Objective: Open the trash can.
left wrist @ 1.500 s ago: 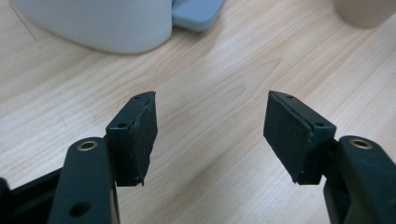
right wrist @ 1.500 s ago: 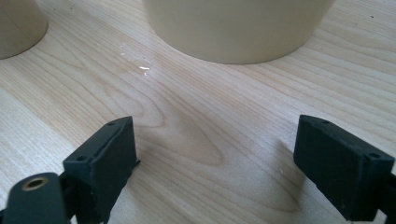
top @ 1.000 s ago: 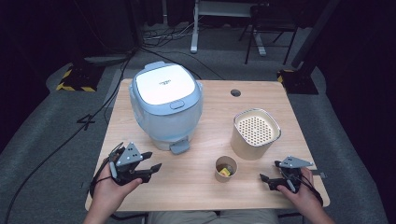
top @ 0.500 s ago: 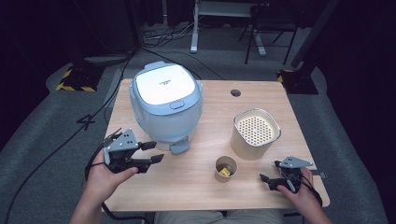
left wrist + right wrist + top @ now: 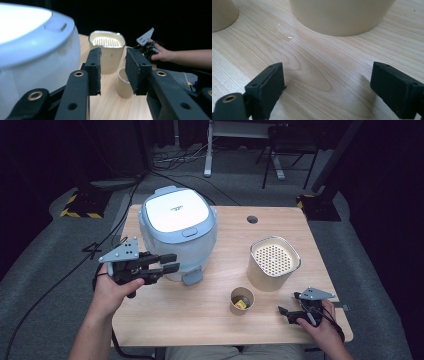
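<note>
A white and pale-blue rice cooker [image 5: 177, 232] with its lid down stands at the table's back left. My left gripper [image 5: 171, 262] hovers at its front left side, level, pointing right across the table. Its jaws have just been closing, and the left gripper view shows a gap and nothing between the pads [image 5: 95, 68]. Beyond them are the cooker's wall [image 5: 37, 50], a cream container [image 5: 107, 50] and a small paper cup [image 5: 125, 83]. My right gripper [image 5: 289, 304] rests low at the table's front right, open, with bare wood between its fingertips [image 5: 269, 85].
The cream container [image 5: 274, 262] with a perforated insert stands right of centre. The paper cup [image 5: 242, 300] in front of it holds something yellow. A cable hole [image 5: 252, 219] lies near the table's back edge. Chair and desk legs stand on the floor beyond.
My left gripper has risen off the front left of the table and moved up toward the cooker's side, and its jaws have narrowed. The right gripper has stayed put.
</note>
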Available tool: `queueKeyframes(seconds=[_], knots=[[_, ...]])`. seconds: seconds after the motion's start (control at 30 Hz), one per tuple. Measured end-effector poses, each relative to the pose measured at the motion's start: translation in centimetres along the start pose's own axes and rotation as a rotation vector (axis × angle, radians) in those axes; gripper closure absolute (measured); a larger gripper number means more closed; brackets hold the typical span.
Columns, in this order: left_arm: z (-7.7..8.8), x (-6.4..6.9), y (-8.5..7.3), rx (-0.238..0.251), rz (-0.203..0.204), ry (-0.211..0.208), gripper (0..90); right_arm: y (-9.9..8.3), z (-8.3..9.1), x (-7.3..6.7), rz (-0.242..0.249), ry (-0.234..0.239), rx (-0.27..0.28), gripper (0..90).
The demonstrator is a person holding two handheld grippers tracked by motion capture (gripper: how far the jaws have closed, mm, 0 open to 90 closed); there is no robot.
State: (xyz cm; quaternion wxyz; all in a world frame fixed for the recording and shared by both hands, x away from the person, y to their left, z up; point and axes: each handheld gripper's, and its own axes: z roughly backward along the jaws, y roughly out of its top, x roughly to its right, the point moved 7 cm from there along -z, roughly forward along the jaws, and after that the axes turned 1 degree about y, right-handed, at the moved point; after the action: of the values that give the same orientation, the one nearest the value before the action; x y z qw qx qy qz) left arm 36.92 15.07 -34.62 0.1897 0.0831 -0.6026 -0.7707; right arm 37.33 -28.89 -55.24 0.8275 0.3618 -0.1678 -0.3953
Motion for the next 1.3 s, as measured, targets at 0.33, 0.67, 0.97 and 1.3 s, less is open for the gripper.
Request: queueKeyframes(seconds=[0.33,0.67,0.97,1.3], knots=[[-1.7,-1.4,3.2,-0.018,-0.011,-0.011,72.1,0.0,0.0,0.0,0.000,0.000,0.000,12.2],[-4.5,-4.4,5.3,-0.070,-0.013,0.120,75.7,0.0,0.0,0.0,0.000,0.000,0.000,12.2],[-4.9,-5.7,5.0,-0.133,-0.017,0.189,87.9,0.0,0.0,0.0,0.000,0.000,-0.001,12.1],[-5.0,-5.2,4.8,-0.179,-0.055,0.229,89.2,0.0,0.0,0.0,0.000,0.001,-0.001,12.2]])
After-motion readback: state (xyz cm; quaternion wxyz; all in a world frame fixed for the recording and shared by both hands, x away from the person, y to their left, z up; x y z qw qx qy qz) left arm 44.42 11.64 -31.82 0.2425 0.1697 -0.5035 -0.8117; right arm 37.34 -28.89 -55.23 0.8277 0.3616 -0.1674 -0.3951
